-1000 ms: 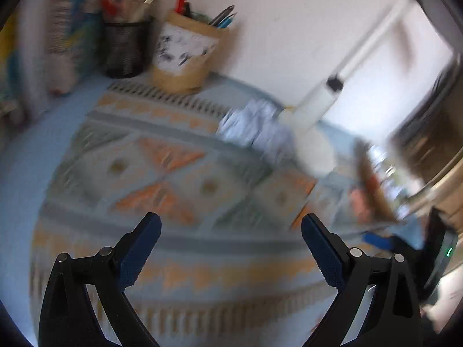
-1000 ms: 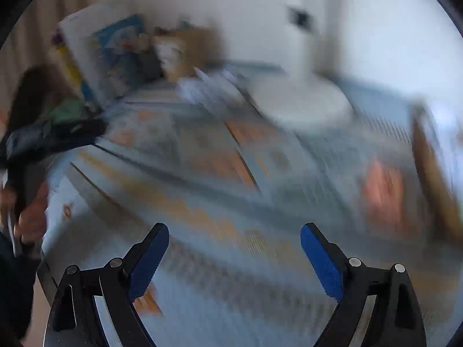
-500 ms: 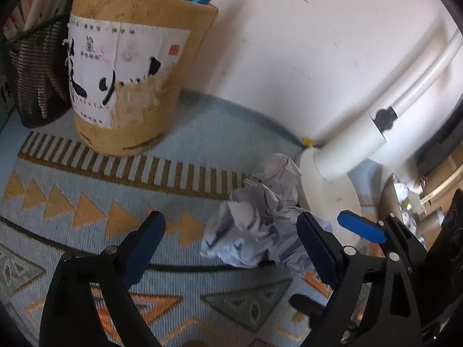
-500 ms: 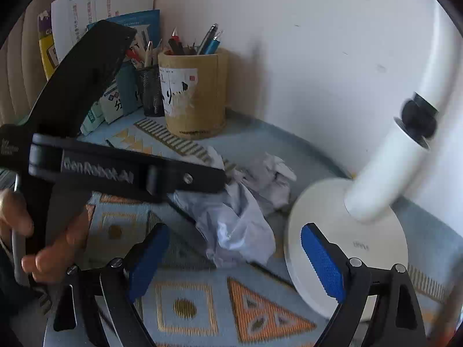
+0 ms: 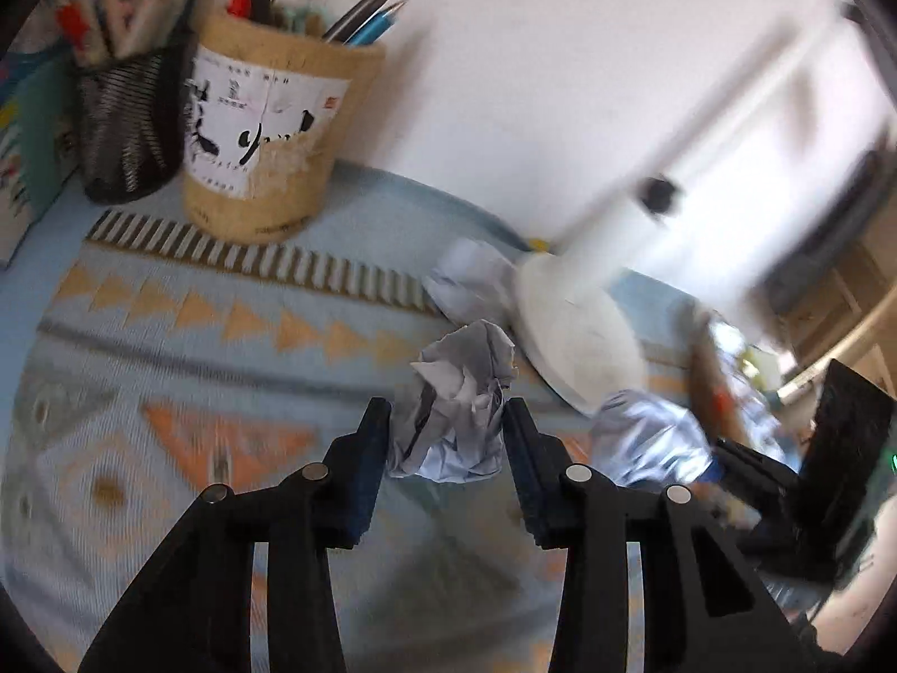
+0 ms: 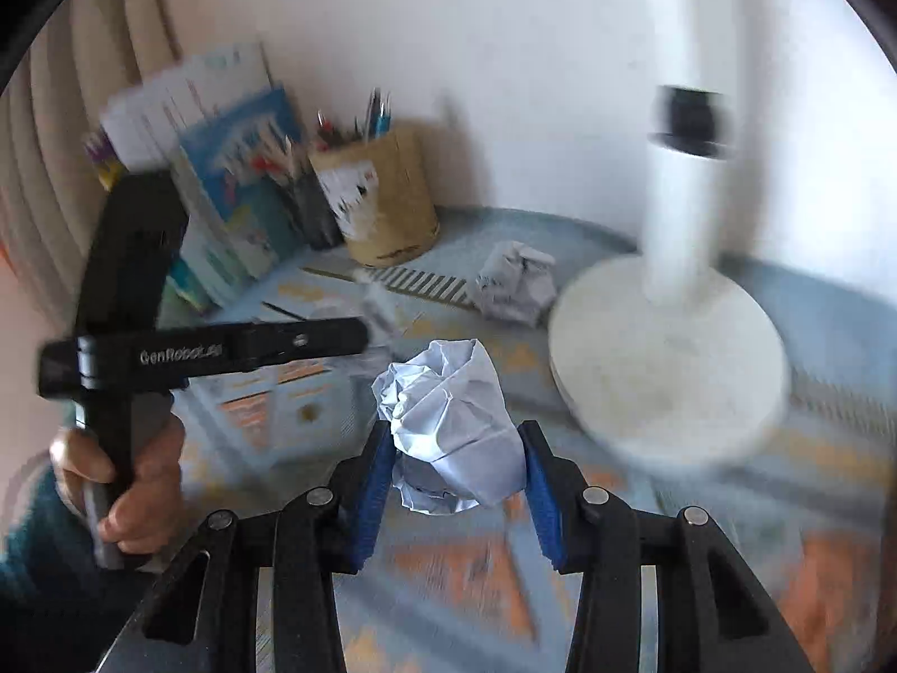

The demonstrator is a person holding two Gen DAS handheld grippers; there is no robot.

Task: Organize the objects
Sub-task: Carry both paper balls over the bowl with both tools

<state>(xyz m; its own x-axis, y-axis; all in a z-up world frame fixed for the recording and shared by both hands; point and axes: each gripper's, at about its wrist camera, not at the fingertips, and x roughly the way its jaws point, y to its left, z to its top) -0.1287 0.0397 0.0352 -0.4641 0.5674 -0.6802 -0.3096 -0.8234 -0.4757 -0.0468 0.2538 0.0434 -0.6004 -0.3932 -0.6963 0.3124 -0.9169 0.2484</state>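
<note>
The left gripper (image 5: 447,420) is closed on a crumpled paper ball (image 5: 455,409), pinched between its fingers above the patterned mat (image 5: 185,381); the right gripper (image 6: 453,451) likewise clamps a second paper wad (image 6: 448,426); a third wad (image 6: 514,280) lies beside the lamp base (image 6: 667,353). Crumpled paper compresses, so either ball may slip free; swinging near the lamp could knock it.

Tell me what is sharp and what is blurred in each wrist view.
Left wrist view: the left hand-held gripper and its crumpled paper are sharp; the lamp and patterned mat smear with motion. Right wrist view: the right hand-held gripper and its paper ball are crisp; the lamp base and books are blurred.
</note>
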